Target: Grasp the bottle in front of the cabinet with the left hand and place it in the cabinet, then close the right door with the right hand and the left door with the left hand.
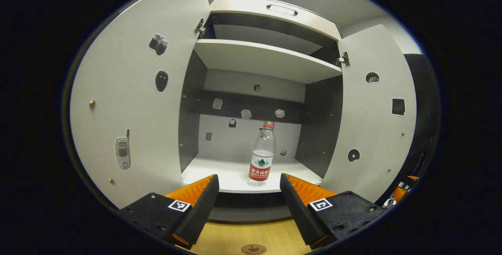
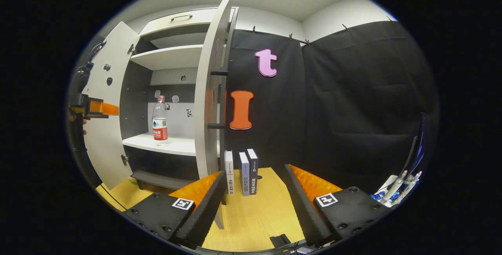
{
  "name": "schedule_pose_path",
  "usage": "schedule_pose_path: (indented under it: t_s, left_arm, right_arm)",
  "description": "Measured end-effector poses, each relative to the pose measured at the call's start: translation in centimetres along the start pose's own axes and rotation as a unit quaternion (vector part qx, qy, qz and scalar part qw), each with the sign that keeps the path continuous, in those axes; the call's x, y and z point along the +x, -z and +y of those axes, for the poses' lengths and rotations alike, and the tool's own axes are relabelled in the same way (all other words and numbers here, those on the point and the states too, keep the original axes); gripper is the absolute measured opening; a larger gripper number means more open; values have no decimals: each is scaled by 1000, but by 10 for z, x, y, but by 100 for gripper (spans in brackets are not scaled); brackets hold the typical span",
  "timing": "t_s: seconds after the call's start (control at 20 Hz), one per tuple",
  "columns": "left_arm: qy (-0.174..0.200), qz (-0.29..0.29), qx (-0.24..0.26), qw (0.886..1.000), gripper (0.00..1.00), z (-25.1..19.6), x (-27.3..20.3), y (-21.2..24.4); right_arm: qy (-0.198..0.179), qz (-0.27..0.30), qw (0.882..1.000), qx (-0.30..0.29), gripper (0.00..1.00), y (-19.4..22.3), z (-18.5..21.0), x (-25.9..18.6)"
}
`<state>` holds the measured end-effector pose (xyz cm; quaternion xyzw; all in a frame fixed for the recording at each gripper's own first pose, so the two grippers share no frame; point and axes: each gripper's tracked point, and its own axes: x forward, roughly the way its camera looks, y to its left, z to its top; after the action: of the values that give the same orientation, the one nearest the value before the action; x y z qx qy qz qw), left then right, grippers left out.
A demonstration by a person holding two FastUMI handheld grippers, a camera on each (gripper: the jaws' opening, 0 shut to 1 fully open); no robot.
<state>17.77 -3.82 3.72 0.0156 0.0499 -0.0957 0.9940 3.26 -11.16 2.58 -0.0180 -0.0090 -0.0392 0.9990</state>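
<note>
The cabinet [image 1: 259, 57] is seen across the middle of the left gripper view, with an upper shelf and a lower white shelf inside. Its left door [image 1: 129, 102] is swung wide open at the left of the frame, and its right door [image 1: 370, 117] is swung open at the right of the frame. Stickers are seen on the inner faces of both doors and on the back panel. In the right gripper view the right door [image 2: 210, 102] is seen almost edge-on at the centre, and the left door [image 2: 104, 129] at the left.

The wooden tabletop [image 2: 259, 212] is seen at the bottom of the right gripper view, and three books [image 2: 241, 172] are stood upright on it beside the right door.

The left gripper [image 1: 249, 204] is held at the bottom centre, jaws spread apart with nothing between them. The right gripper [image 2: 255, 204] is likewise held with jaws apart and empty. What is probably the left gripper is glimpsed at the far left edge of the right gripper view, too distorted to be read.

The bottle [image 1: 262, 157] is stood upright near the front edge of the lower shelf, clear of both grippers.
</note>
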Motion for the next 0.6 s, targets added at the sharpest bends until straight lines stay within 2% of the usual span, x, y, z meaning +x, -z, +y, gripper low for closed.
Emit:
schedule_pose_path:
  t_s: [0.15,0.35,0.6]
  left_arm:
    - [-6,-10,-6,1000,95,10,-41,-3]
    - [-35,-12,-3,999,95,39,-87,0]
    - [-55,-15,-4,998,95,69,-125,3]
  right_arm:
    - [-3,-3,1000,-8,97,-3,-3,11]
    - [-14,-7,1000,-9,97,-8,4,30]
    - [-29,-12,999,-30,97,-11,19,45]
